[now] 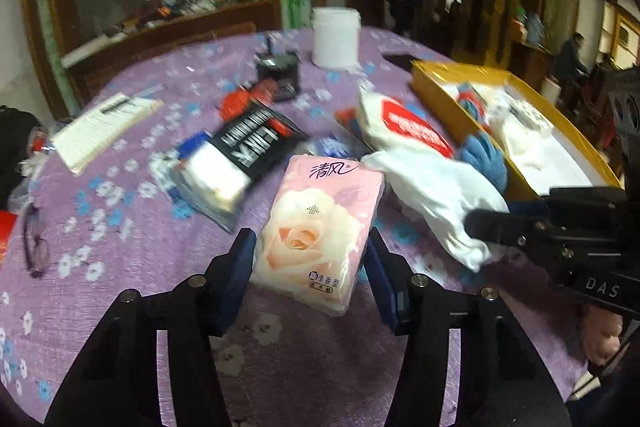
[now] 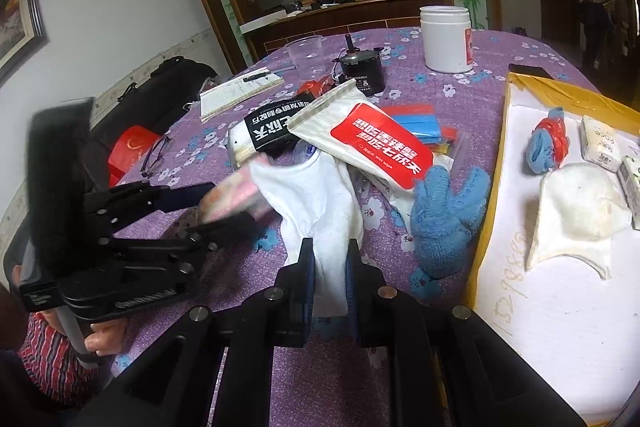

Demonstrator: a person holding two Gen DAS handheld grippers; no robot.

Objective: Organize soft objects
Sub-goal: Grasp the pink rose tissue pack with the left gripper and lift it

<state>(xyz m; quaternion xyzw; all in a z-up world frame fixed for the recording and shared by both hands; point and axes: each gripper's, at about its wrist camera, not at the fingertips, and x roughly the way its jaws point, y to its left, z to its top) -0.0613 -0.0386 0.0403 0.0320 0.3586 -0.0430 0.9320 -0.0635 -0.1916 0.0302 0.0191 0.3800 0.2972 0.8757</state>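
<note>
On the bench lie one pink tissue pack, one white sock, one blue glove, two wet-wipe packs, red-labelled and black-labelled, one white jar, one notebook, and one pair of glasses.

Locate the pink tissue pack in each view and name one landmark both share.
Left wrist: pink tissue pack at lower centre, between the left gripper fingers.
Right wrist: blurred at centre-left, between that same gripper's fingers, beside the white cloth.
Shared landmark: white jar at the table's far edge.
</note>
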